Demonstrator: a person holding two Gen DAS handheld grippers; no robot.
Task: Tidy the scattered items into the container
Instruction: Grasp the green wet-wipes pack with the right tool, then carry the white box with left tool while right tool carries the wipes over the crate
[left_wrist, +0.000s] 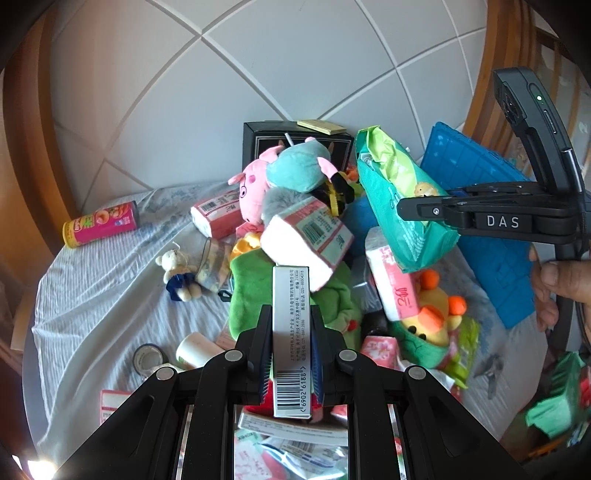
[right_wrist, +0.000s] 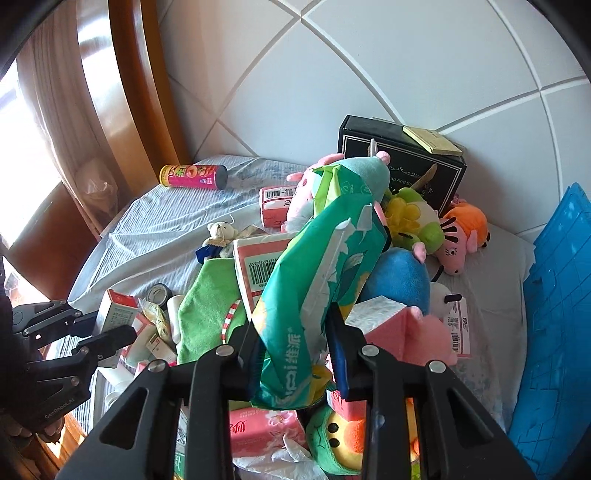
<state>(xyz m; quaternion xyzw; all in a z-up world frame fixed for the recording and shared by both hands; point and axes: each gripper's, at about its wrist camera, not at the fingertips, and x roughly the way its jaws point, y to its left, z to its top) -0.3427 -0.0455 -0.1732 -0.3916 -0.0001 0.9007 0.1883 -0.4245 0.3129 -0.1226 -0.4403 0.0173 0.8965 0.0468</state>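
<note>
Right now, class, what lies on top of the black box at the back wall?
A yellowish notepad lies flat on the black box. Plush toys piled in front cover the box's lower front, so what sits there cannot be seen.

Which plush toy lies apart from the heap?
The small white teddy bear, alone on the striped sheet; the pink pig and others sit piled together.

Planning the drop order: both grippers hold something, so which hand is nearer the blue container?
Right, probably: the right gripper with the green pack hangs beside the blue container; the left gripper with the silver box is farther.
</note>
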